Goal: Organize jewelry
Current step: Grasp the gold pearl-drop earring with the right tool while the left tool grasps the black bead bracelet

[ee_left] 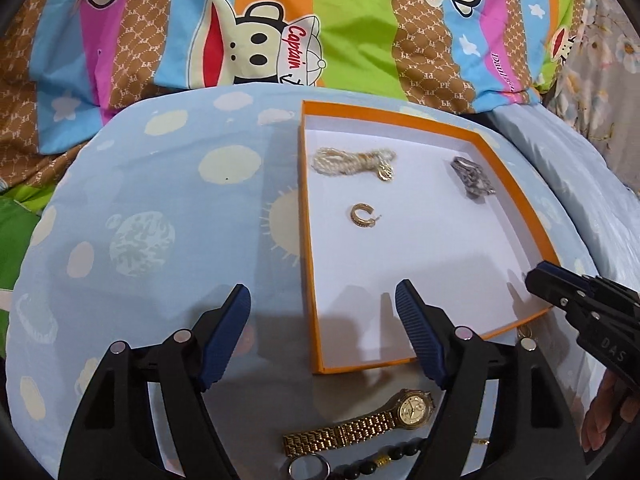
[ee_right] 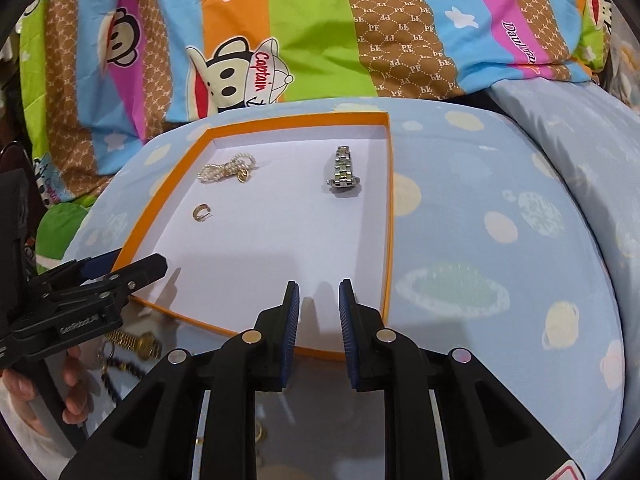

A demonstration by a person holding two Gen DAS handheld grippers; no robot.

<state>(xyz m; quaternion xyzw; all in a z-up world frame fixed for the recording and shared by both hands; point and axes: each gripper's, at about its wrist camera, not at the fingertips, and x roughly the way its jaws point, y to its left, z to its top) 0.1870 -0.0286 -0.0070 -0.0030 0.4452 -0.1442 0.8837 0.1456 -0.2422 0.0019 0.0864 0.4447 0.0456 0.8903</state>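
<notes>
**A:** Where are the two claws, and how do they stand?

**B:** In the left wrist view, the left claw (ee_left: 323,332) fills the bottom of the frame with its blue-padded fingers spread wide and nothing between them. Its right finger lies over the near left corner of the orange box (ee_left: 307,216); its left finger is over the blue planet-print cushion (ee_left: 160,208). In the right wrist view, the right claw (ee_right: 319,320) sits at bottom centre, its fingers only a little apart and empty, their tips over the box's near edge.

**A:** Can you see the hands?

**B:** Partly. In the right wrist view, fingers of the person's left hand (ee_right: 48,392) wrap the left claw's handle at lower left. That claw reaches in from the left edge, its tip at the box's near left corner.

**A:** What jewelry is in the box?

**B:** On its white floor lie a bundled pearl necklace (ee_left: 354,162) at upper left, a small gold hoop earring (ee_left: 362,215) just below it, and a silver link bracelet (ee_left: 472,180) at upper right, each well apart from the others.

**A:** And outside the box?

**B:** At the bottom of the left wrist view, between the left claw's arms, lies a gold watch (ee_left: 360,424), with a dark bead bracelet (ee_left: 394,458) and a ring (ee_left: 309,470) just below it.

**A:** What is behind?

**B:** A striped cartoon-monkey blanket (ee_left: 280,20) spans the top of both frames.
</notes>
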